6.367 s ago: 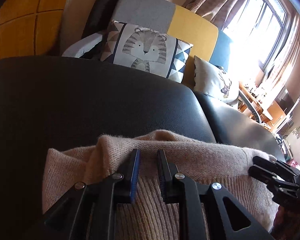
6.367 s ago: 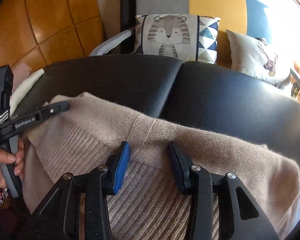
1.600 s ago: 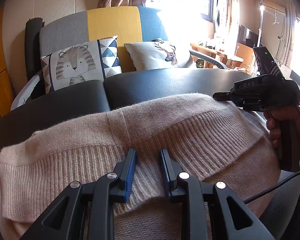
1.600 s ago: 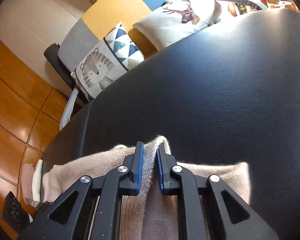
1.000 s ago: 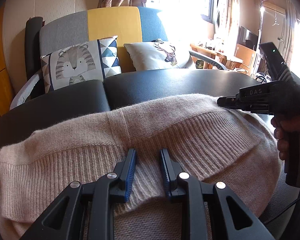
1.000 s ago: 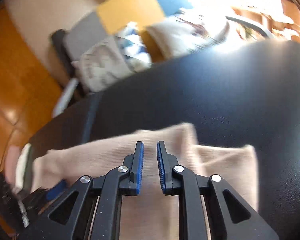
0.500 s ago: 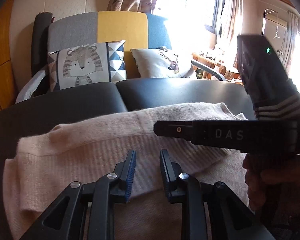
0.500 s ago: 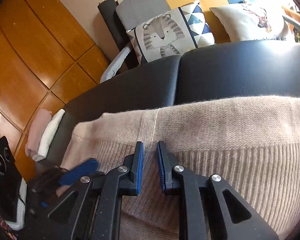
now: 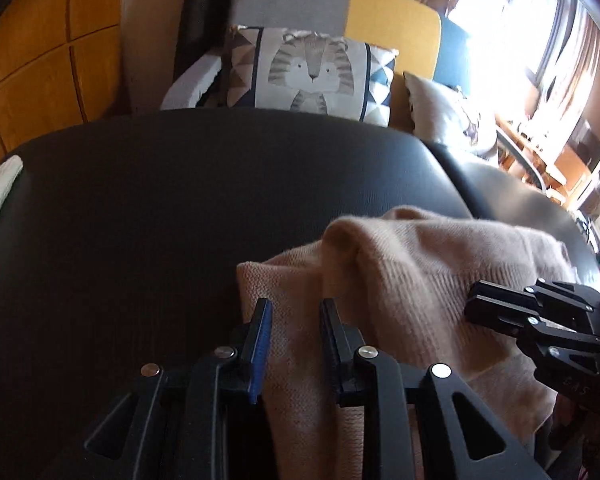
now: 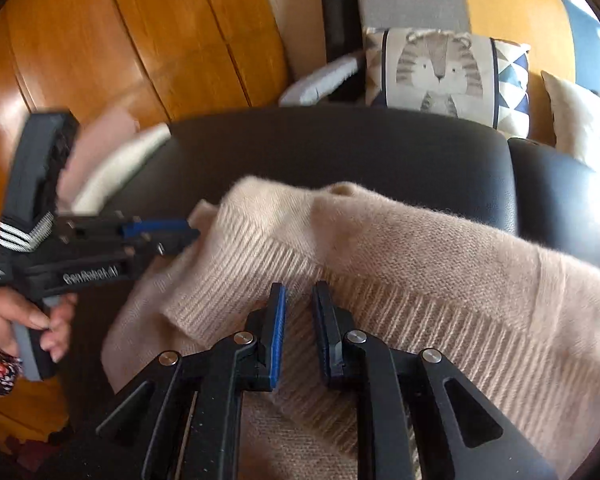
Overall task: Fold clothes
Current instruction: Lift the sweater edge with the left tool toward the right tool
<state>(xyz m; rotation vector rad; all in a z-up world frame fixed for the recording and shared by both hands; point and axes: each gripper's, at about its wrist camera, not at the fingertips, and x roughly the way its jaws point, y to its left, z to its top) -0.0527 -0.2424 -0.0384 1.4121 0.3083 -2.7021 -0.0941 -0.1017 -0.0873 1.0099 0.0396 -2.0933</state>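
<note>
Item, going left to right: left gripper [image 9: 294, 320] hanging part-open over the near-left corner of the beige sweater [image 9: 412, 280] lying on the black cushion [image 9: 180, 200], long axis running rightward; right gripper [image 10: 300, 304] narrowly parted, gripping nothing, poised over its ribbed hem

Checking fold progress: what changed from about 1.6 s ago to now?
The sweater was spread wide across the black cushion; now its left side is folded in, leaving bare cushion to its left. The right hand-held gripper let go of the edge it pinched and hovers over the ribbed part. The left hand-held gripper swung to the sweater's left edge. Unchanged: the tiger pillow in place.
</note>
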